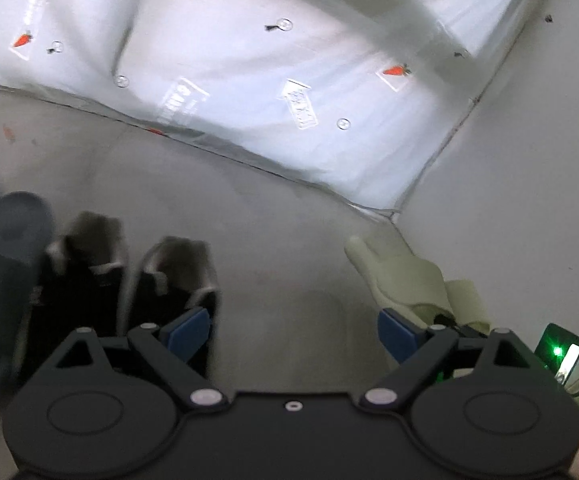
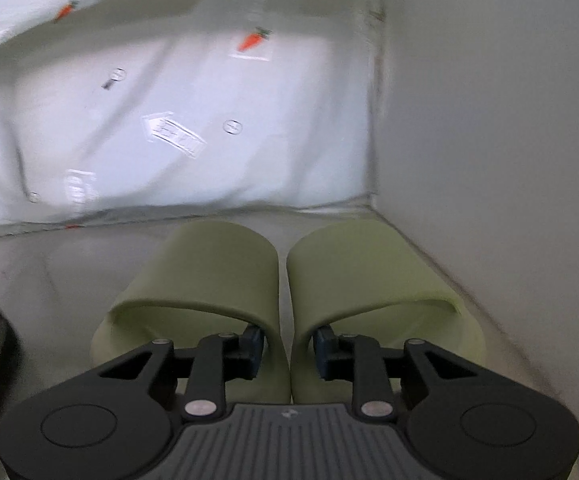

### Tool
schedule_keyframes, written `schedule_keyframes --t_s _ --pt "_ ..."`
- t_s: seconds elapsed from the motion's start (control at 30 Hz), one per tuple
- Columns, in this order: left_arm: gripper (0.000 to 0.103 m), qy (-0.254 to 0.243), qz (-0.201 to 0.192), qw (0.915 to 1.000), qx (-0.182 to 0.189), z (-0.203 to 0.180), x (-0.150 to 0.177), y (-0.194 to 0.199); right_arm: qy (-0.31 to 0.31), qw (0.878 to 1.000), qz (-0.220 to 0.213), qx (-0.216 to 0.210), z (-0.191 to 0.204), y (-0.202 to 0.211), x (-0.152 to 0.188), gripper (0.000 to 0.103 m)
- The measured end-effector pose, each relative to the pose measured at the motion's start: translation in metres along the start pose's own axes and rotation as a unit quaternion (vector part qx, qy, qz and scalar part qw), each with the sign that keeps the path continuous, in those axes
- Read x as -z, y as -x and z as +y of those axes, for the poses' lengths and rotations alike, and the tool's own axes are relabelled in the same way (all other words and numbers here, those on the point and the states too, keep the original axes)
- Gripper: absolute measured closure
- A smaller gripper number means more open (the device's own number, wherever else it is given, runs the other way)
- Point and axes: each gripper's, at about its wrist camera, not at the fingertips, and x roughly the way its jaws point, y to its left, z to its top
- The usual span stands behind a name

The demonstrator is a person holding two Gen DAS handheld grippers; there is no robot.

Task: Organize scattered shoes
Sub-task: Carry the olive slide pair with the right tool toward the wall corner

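Left gripper (image 1: pixel 293 334): jaws spread wide, nothing between the blue pads, hovering over bare grey floor (image 1: pixel 273 216).
Right gripper (image 2: pixel 289 348): each finger is tucked under one strap, pinching the two inner strap edges of the green slides (image 2: pixel 209 268) together.
Green slides: side by side, touching, in the corner by the white wall (image 2: pixel 489 120).
Black sneakers (image 1: pixel 129 280): paired, left of the left gripper.
Grey slippers (image 1: pixel 5 216): at the far left.
Backdrop: white sheet (image 1: pixel 249 60) printed with carrots.

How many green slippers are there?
2. The left slipper and the right slipper sit side by side on the floor in the corner by the wall, with the right tongs reaching into both. None seem hidden.
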Motion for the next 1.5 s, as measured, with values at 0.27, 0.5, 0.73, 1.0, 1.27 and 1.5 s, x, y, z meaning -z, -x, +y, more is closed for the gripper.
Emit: schedule_keyframes --t_s 0.27,0.5,0.73,1.0,1.27,1.5 --pt "0.011 -0.006 0.015 0.9997 0.017 -0.063 -0.013 -0.061 -0.012 0.999 0.031 0.007 -0.061 -0.056 -0.001 0.071" --pt "0.011 -0.013 0.031 0.9994 0.001 -0.092 -0.029 -0.11 -0.033 0.999 0.026 0.0 -0.09 -0.127 -0.012 0.071" --pt "0.011 -0.004 0.036 0.9984 -0.044 -0.102 -0.054 -0.148 -0.044 0.999 0.023 -0.015 -0.105 -0.221 -0.044 0.071" --pt "0.011 0.012 0.046 0.997 -0.062 -0.102 -0.086 -0.199 -0.067 0.997 0.014 -0.018 -0.112 -0.324 -0.076 0.071" --pt "0.011 -0.039 0.04 0.997 -0.054 -0.129 -0.112 -0.275 -0.12 0.993 0.008 -0.006 -0.129 -0.371 -0.082 0.071" --pt "0.011 -0.035 0.039 0.9976 -0.044 -0.135 -0.121 -0.309 -0.004 0.998 0.057 -0.034 -0.123 -0.367 -0.089 0.042"
